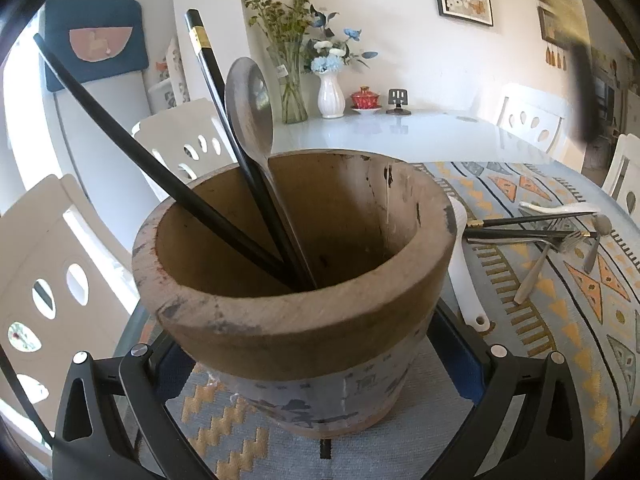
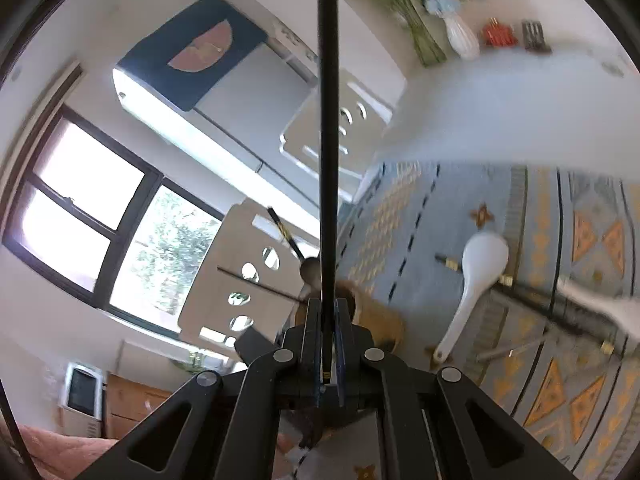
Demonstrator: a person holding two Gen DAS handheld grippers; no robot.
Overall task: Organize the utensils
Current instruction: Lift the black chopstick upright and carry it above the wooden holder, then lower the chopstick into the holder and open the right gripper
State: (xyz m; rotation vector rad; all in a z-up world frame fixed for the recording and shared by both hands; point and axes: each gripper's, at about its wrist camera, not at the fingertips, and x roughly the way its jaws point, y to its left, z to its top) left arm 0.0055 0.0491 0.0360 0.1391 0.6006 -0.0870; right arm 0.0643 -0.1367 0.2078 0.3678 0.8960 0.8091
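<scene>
I found my right gripper (image 2: 329, 312) clenched on a black chopstick (image 2: 327, 140); my left gripper (image 1: 320, 364) gripped the wooden utensil pot (image 1: 296, 320) on the desk (image 1: 400, 132).

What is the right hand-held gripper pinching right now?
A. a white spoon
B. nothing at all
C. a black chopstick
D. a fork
C. In the right wrist view, the right hand-held gripper has its jaws shut on a black chopstick that sticks straight out in front, while the white spoon lies on the patterned cloth.
</scene>
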